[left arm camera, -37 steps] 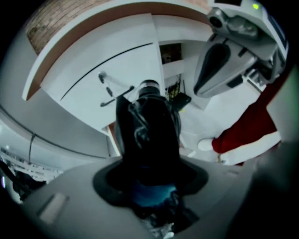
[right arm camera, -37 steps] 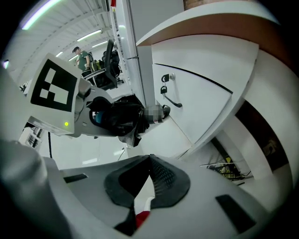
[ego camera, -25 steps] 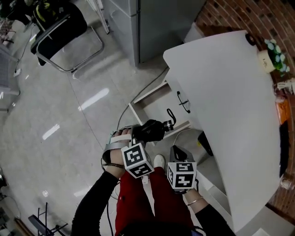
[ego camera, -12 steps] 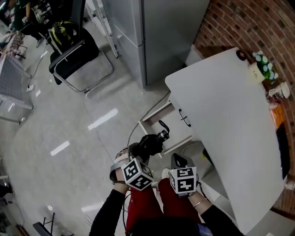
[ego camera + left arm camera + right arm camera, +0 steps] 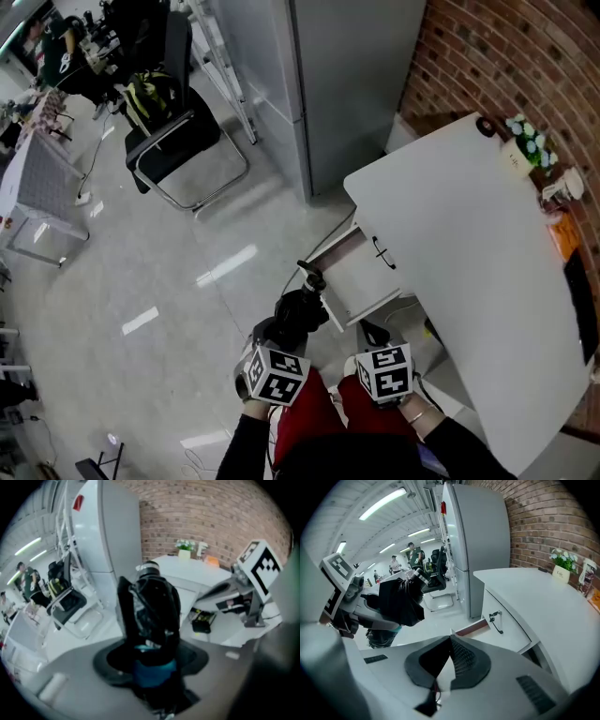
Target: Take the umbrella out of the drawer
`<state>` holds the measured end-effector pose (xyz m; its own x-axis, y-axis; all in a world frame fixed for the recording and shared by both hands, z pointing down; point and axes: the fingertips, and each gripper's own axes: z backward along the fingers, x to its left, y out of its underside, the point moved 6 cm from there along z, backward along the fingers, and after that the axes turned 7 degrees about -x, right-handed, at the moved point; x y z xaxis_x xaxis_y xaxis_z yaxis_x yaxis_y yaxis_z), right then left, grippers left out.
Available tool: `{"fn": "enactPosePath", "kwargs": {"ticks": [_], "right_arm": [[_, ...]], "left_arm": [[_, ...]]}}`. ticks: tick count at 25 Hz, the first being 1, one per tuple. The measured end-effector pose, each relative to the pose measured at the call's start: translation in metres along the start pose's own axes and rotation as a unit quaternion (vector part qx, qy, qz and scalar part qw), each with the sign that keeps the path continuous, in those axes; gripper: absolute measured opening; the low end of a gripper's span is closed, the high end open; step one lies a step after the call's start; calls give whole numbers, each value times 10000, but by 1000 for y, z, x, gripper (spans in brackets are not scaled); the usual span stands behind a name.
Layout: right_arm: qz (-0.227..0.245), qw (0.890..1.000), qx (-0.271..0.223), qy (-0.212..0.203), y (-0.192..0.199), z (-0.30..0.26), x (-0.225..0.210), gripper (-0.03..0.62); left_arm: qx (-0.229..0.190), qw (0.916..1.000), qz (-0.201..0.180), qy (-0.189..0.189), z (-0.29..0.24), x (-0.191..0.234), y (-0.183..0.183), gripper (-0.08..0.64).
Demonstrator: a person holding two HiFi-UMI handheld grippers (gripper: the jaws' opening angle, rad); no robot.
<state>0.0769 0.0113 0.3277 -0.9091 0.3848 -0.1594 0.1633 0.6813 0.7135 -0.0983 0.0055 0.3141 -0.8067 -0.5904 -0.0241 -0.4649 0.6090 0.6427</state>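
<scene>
Left claw (image 5: 154,660): we pinch the black umbrella (image 5: 152,606).
Right claw (image 5: 449,660): we see it pressed together.
Drawer (image 5: 361,277): open under the bench (image 5: 469,244).

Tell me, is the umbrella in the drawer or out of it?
Out. The left tongs grip the folded black umbrella over the floor, apart from the open drawer.

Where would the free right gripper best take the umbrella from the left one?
Probably on the free end of the umbrella beyond the left gripper, across its narrow bundle, from the right gripper's side. The left clamps its near end, so only that far stretch is bare; the shut right jaws must open first.
</scene>
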Motion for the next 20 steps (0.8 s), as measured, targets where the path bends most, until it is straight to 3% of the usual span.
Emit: {"fn": "enactPosePath", "kwargs": {"ticks": [5,10,20], "right_arm": [[114,9994,-193,-245,-6,8,7,-3],[44,9980,-429,-467,-14,17,11,-3],[407,9897,-1149,-747,-36,41,19,-3]], "left_arm": [[-259,9962,809,-183,22,7,5,225],[-550,9842,1656,-291,36,7,8,227],[-1074,9647,2350,-512,59,-7,6,227]]}}
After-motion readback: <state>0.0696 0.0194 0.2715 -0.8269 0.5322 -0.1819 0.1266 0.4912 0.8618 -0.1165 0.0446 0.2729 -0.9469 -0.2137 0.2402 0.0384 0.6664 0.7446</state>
